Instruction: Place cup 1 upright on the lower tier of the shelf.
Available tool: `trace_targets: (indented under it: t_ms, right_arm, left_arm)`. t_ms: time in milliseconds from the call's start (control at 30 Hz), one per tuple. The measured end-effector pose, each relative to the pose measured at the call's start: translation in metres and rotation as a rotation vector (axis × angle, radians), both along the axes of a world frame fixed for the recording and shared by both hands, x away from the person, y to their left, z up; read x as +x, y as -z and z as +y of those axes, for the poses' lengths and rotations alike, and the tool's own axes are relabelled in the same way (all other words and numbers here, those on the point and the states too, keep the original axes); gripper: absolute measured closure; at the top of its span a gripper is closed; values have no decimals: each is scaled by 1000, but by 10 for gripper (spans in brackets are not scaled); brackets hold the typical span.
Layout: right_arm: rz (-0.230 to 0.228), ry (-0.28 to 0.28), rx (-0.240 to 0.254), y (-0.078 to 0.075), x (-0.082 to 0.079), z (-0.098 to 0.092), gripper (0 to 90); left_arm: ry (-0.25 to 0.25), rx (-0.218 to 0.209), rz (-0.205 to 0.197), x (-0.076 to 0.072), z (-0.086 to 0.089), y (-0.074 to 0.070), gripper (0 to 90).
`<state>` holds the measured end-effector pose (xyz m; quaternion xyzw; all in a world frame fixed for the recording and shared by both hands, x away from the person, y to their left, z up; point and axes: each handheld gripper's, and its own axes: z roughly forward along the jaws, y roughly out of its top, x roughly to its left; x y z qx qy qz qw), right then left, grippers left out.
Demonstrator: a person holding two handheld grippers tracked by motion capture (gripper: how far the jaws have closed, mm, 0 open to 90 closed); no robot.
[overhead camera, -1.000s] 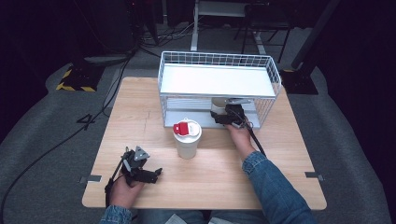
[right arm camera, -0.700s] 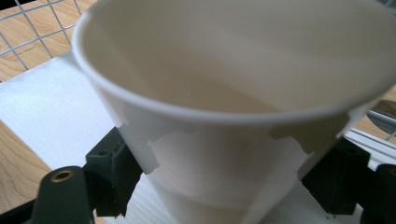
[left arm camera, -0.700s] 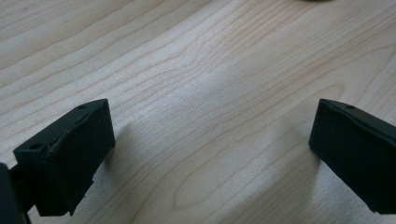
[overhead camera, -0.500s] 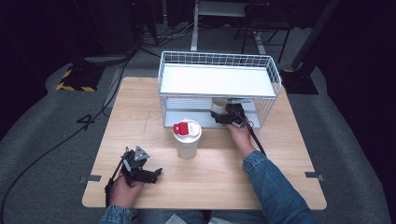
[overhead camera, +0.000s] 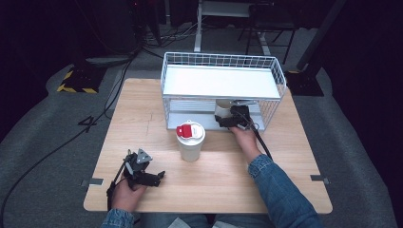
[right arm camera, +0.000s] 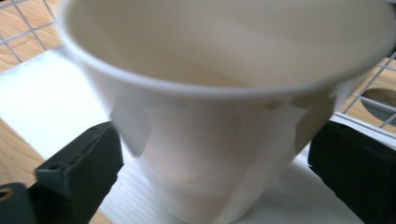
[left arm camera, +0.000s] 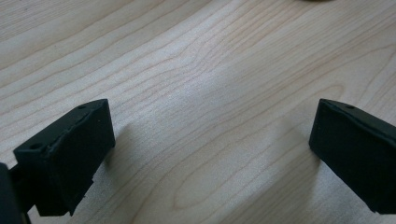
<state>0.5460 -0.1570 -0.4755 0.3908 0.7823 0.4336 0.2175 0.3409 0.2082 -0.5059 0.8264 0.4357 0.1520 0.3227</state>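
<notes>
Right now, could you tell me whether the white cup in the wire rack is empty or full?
Empty: the right gripper view looks into the white cup and shows bare inner wall, with nothing inside, on the wire rack's lower shelf.

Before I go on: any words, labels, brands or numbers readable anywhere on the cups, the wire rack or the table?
None can be read.
Lidded cup: red patch on the lid, no legible lettering.
Open cup between the right gripper jaws, in the wire rack: plain white, no print showing.
Table: bare wood grain, no marks.
</notes>
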Motion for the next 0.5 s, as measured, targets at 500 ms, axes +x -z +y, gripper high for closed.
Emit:
trace_targets:
  t_ms: [500]
  right_arm:
    - [-15, -27, 8, -18, -27, -23, 13]
  left_arm:
    - [0, 3, -1, 1, -1, 0, 6]
